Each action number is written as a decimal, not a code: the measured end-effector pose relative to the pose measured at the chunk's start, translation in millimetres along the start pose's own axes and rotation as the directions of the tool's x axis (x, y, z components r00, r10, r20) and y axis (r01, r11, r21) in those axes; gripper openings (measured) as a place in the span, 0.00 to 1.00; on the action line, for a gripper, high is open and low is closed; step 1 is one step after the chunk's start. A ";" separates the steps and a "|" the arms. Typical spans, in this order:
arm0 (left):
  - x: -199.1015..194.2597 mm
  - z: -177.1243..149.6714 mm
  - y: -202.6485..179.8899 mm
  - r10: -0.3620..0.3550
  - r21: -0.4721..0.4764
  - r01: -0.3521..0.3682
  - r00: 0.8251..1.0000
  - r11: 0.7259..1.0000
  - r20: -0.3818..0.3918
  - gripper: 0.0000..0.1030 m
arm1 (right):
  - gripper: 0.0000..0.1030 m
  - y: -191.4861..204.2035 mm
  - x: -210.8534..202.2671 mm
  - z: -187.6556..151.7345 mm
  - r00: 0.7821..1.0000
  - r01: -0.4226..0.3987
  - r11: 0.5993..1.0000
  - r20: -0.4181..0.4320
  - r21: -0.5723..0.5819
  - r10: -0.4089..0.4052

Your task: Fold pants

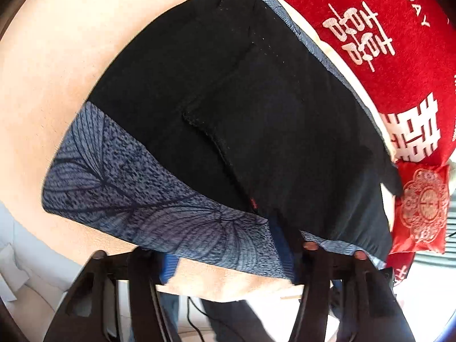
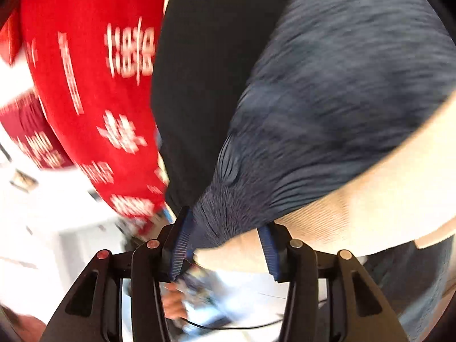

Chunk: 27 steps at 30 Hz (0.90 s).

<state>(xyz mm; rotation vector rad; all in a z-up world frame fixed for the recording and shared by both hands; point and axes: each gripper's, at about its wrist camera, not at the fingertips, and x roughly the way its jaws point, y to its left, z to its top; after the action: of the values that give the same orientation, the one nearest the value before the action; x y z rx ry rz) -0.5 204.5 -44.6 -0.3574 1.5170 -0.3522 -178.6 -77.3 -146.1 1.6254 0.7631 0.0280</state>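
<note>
The black pants (image 1: 242, 99) lie folded on a blue leaf-patterned cloth (image 1: 119, 188) spread over a cream bed. My left gripper (image 1: 228, 259) is open, its blue-padded fingers (image 1: 168, 268) straddling the near edge of the cloth just below the pants' hem. In the right wrist view the pants (image 2: 205, 85) lie beside the blue cloth (image 2: 327, 108). My right gripper (image 2: 222, 245) is open, and a corner of the blue cloth sits between its blue-padded fingers (image 2: 182, 245). That view is motion-blurred.
A red blanket with white characters (image 1: 384, 42) lies beyond the pants, also seen in the right wrist view (image 2: 94, 99). A small red pouch (image 1: 424, 208) lies by the pants' right end. The cream bed surface (image 1: 57, 71) extends left. A cable (image 2: 228, 326) runs on the floor.
</note>
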 end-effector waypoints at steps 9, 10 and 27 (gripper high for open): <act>-28.3 17.8 -14.6 0.001 -0.022 -0.001 1.000 1.000 0.016 0.24 | 0.06 75.9 -22.4 14.4 0.996 0.087 0.989 0.033 -0.116 -0.084; -35.0 21.1 -24.1 0.010 -0.012 -0.009 1.000 1.000 0.023 0.24 | 0.06 87.9 -24.2 17.7 0.995 0.100 0.984 0.017 -0.150 -0.098; -4.5 215.7 -130.5 0.185 0.044 -0.207 0.937 0.977 0.298 0.54 | 0.11 236.3 110.2 245.9 0.889 0.244 0.854 -0.245 -0.460 -0.386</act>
<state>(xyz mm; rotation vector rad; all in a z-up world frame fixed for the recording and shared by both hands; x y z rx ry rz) 214.7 91.0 21.6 -0.1862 1.2320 -0.1876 120.9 -239.3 -34.4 1.0763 1.1948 0.2168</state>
